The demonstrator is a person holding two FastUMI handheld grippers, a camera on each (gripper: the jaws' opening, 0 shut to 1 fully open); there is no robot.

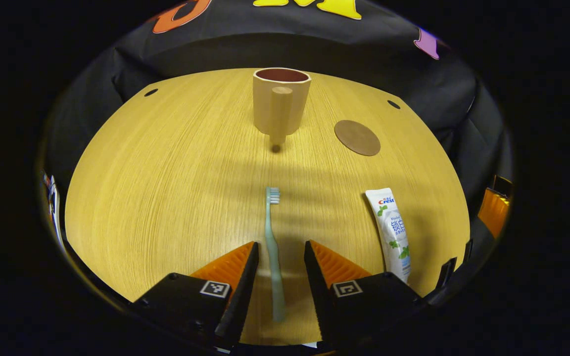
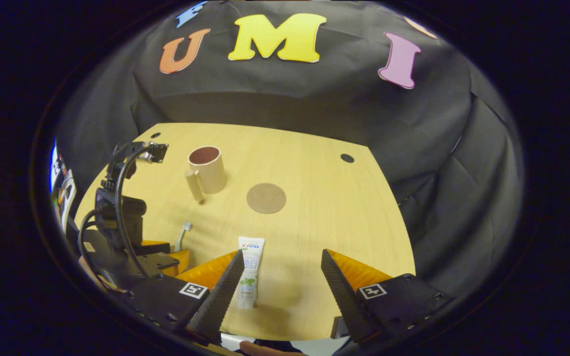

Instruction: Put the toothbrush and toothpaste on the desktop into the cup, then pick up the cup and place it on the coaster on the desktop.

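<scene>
The pale green toothbrush (image 1: 273, 252) lies flat on the light wooden desktop (image 1: 166, 198), bristle head pointing toward the cup; in the left gripper view its handle runs between your left gripper (image 1: 281, 252), whose 2 fingers stand spread on either side of it without touching it. In the right gripper view you see just the head of the toothbrush (image 2: 184, 233), the handle being hidden behind the left gripper (image 2: 164, 257) and its looping black cables at the left edge of the desktop (image 2: 344, 222).

The white toothpaste tube (image 1: 392, 232) lies flat to the right of the toothbrush and roughly parallel to it, well apart from it. In the right gripper view the toothpaste tube (image 2: 249, 272) sits just beside the inner edge of the left finger of your right gripper (image 2: 281, 262), whose 2 fingers are spread wide; whether that finger touches the tube cannot be told.

The beige ceramic cup with a dark red interior (image 1: 281, 101) stands upright near the far edge, its cylindrical handle facing your left gripper. The right gripper view shows the cup (image 2: 207, 169) from higher up, revealing an empty interior.

The round brown coaster (image 1: 357, 137) lies bare on the desktop, near the cup on its right, apart from it; in the right gripper view the coaster (image 2: 265, 198) lies between cup and tube.
</scene>
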